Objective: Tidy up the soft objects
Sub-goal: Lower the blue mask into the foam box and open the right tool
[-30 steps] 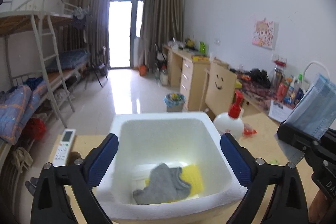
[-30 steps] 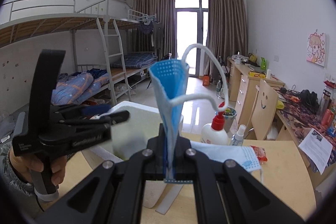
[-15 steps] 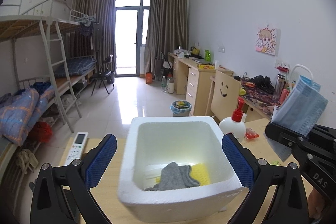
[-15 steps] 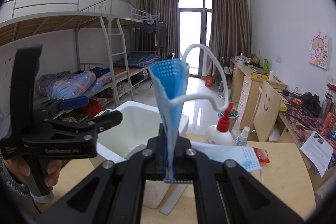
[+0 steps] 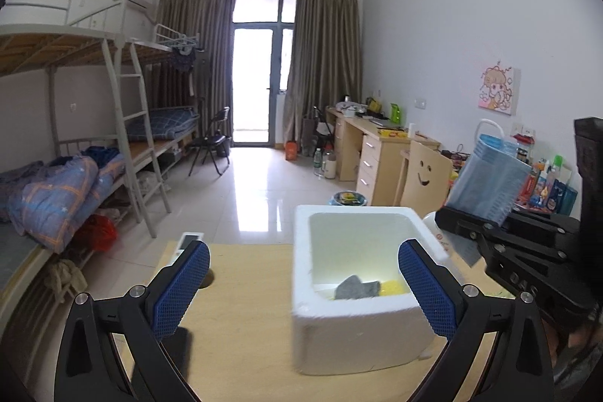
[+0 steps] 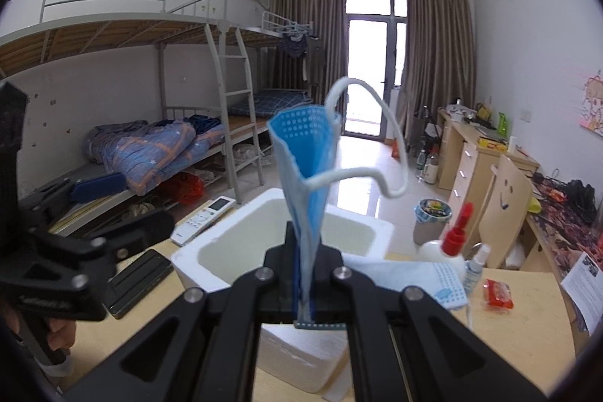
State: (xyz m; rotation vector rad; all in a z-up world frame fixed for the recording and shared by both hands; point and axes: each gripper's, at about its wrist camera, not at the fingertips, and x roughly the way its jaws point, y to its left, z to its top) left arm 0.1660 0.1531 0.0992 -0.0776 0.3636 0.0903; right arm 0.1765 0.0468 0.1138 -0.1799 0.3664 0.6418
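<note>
White foam box (image 5: 354,338) on the table (image 5: 245,334), grey cloth (image 5: 356,287) and yellow sponge (image 5: 394,288) inside, glue bottle (image 6: 446,245) and remote (image 6: 203,219) nearby, second mask (image 6: 414,277) beside the box, left claw (image 5: 305,289) held wide open and empty, blue face mask (image 6: 307,176) pinched upright above the box in the closed right claw (image 6: 306,289)

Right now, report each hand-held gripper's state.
Left hand-held gripper: open, holding nothing.
Right hand-held gripper: shut on the blue face mask.
</note>
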